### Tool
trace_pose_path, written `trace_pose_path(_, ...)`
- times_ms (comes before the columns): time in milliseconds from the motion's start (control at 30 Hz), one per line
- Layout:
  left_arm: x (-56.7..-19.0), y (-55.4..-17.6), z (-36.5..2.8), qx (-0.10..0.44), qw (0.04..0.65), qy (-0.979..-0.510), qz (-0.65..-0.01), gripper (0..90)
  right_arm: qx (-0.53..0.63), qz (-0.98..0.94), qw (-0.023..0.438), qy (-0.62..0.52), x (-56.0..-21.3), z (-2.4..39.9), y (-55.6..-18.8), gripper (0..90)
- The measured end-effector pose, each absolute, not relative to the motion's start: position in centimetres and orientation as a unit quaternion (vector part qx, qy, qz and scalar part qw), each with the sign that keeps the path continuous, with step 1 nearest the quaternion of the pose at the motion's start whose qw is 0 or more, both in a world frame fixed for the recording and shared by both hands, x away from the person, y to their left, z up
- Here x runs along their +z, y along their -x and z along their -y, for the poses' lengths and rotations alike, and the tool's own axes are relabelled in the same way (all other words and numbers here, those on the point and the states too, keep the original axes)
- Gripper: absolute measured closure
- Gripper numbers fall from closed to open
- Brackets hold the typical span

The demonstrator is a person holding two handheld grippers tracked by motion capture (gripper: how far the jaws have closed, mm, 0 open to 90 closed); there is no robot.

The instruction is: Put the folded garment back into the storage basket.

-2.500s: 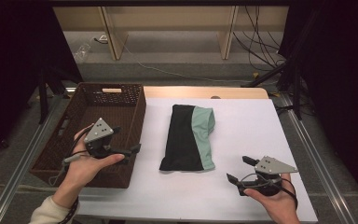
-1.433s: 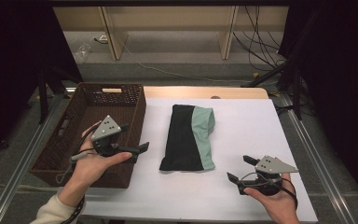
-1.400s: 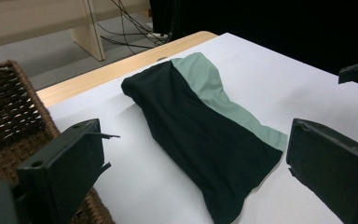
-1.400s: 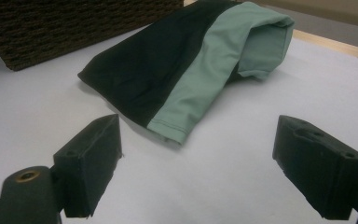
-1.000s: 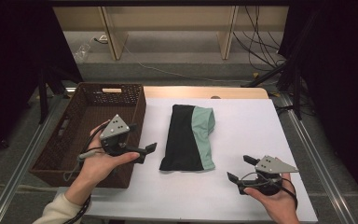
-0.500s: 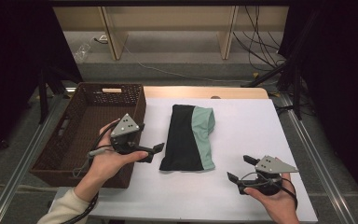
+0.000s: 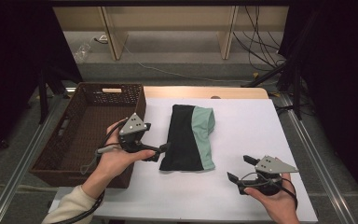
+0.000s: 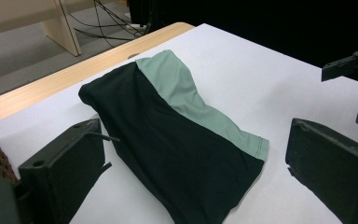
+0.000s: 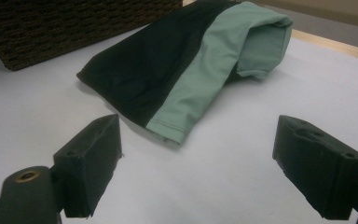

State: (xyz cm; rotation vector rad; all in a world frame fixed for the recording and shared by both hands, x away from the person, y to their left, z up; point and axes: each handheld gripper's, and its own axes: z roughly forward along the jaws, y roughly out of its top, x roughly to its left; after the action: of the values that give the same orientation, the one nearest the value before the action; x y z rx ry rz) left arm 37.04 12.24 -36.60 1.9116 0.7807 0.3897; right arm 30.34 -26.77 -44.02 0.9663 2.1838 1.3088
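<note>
The folded cloth lies mid-table. The left tongs, released, sit at its 9 o'clock edge; the right tongs, also released, lie apart at 4 o'clock.

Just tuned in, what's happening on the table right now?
A person holds a gripper in each hand. The left gripper, fingers open, is at the near left edge of the folded black-and-green garment on the white table, beside the brown basket. The right gripper waits open near the front right, touching nothing.
</note>
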Motion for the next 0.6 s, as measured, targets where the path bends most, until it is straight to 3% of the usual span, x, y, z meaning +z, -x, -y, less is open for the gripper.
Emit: trace_pose_path(600, -36.9, -37.8, -10.9, 0.154, 0.495, -0.793, -0.321, 4.9, 0.468, -0.785, 0.209, -0.348, -44.0, 26.8, -30.3, 16.2)
